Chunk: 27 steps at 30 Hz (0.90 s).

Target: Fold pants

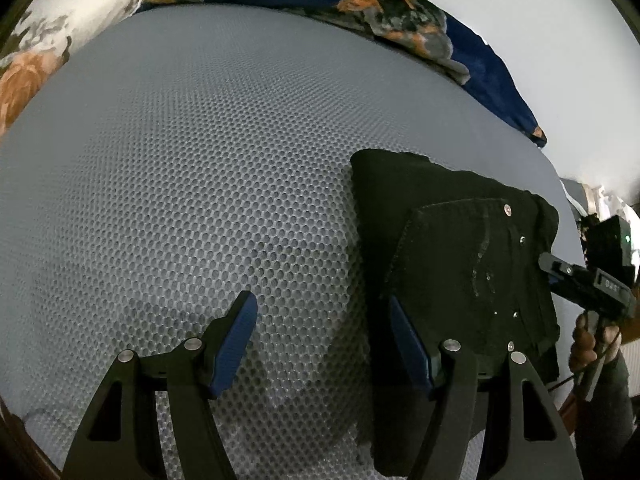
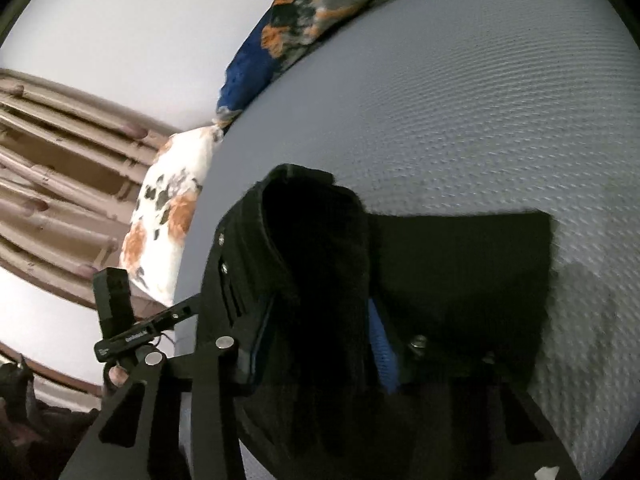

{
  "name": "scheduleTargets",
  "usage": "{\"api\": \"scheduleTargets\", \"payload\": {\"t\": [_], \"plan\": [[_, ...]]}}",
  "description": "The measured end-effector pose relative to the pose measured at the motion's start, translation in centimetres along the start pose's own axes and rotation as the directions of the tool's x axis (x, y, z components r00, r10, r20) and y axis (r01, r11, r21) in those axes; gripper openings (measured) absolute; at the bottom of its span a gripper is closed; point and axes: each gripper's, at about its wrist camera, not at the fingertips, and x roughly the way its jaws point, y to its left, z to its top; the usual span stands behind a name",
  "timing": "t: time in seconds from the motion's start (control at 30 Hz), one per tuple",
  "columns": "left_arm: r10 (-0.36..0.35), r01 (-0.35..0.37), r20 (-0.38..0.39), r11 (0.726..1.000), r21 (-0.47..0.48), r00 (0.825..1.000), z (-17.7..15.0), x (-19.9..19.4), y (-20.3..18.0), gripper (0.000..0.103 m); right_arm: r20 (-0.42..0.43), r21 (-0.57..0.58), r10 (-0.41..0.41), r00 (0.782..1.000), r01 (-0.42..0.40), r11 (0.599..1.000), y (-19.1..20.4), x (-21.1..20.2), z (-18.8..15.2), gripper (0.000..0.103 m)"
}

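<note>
The black pants point(image 1: 460, 264) lie folded into a compact stack on the grey mesh mattress point(image 1: 192, 184), at the right of the left wrist view. My left gripper point(image 1: 320, 320) is open and empty; its right finger point(image 1: 412, 344) rests at the stack's left edge. In the right wrist view the pants point(image 2: 460, 272) fill the lower middle, and a thick fold of them point(image 2: 320, 280) stands between the blue pads point(image 2: 382, 344) of my right gripper point(image 2: 320, 344), which is closed on it.
A blue flowered blanket point(image 1: 400, 12) lies bunched along the far edge of the mattress. A white flowered pillow point(image 2: 168, 216) sits at its corner. A wooden bed frame point(image 2: 60, 184) and a pale wall point(image 2: 120, 20) are beyond.
</note>
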Motion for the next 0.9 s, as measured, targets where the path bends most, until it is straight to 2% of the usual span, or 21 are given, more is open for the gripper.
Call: {"api": "scheduleTargets", "payload": {"t": [0.07, 0.13, 0.2, 0.3, 0.33, 0.47, 0.6, 0.67, 0.73, 0.8, 0.9], "plan": [[0.003, -0.003, -0.001, 1.000, -0.001, 1.000, 0.1, 0.2, 0.0, 0.068, 0.000, 0.003, 0.015, 1.000, -0.015, 1.000, 0.1, 0.6, 0.4, 0.031], [0.010, -0.010, 0.003, 1.000, 0.004, 1.000, 0.0, 0.1, -0.1, 0.068, 0.024, 0.015, -0.011, 1.000, 0.011, 1.000, 0.8, 0.9, 0.5, 0.025], [0.017, -0.017, 0.008, 1.000, 0.007, 1.000, -0.1, 0.1, -0.1, 0.068, 0.062, 0.009, -0.035, 0.997, 0.035, 0.999, 1.8, 0.2, 0.2, 0.013], [0.008, -0.008, 0.011, 1.000, 0.005, 1.000, -0.3, 0.2, 0.0, 0.068, 0.137, 0.006, -0.059, 0.989, 0.059, 0.998, 4.4, -1.8, -0.5, 0.010], [0.003, -0.003, 0.011, 1.000, 0.006, 1.000, -0.3, 0.2, -0.1, 0.068, 0.159, 0.002, -0.092, 0.983, 0.093, 0.996, 5.6, -2.7, -0.9, 0.010], [-0.007, 0.006, 0.017, 0.999, 0.038, 1.000, 0.0, 0.2, -1.1, 0.068, 0.229, 0.040, -0.158, 0.960, 0.153, 0.987, 6.9, -5.9, -1.9, 0.010], [-0.012, 0.010, 0.019, 0.998, 0.068, 1.000, 0.2, 0.6, -2.3, 0.068, 0.279, 0.159, -0.245, 0.928, 0.207, 0.965, 4.1, -8.6, -3.0, 0.010], [-0.011, 0.010, 0.020, 0.996, 0.085, 1.000, 0.3, 1.0, -3.1, 0.068, 0.259, 0.244, -0.304, 0.917, 0.243, 0.939, 1.2, -8.8, -4.1, 0.010], [0.005, -0.007, 0.021, 0.993, 0.117, 1.000, 0.4, 1.6, -4.1, 0.068, 0.225, 0.305, -0.325, 0.919, 0.250, 0.919, -1.5, -8.0, -5.0, 0.010], [0.022, -0.025, 0.021, 0.988, 0.150, 1.000, 0.3, 2.3, -4.9, 0.068, 0.236, 0.320, -0.319, 0.918, 0.237, 0.917, -2.4, -7.8, -5.1, 0.014], [0.060, -0.060, 0.003, 0.978, 0.200, 0.998, 0.2, 3.8, -5.8, 0.068, 0.228, 0.298, -0.363, 0.904, 0.290, 0.909, -1.9, -7.7, -4.9, 0.018]]}}
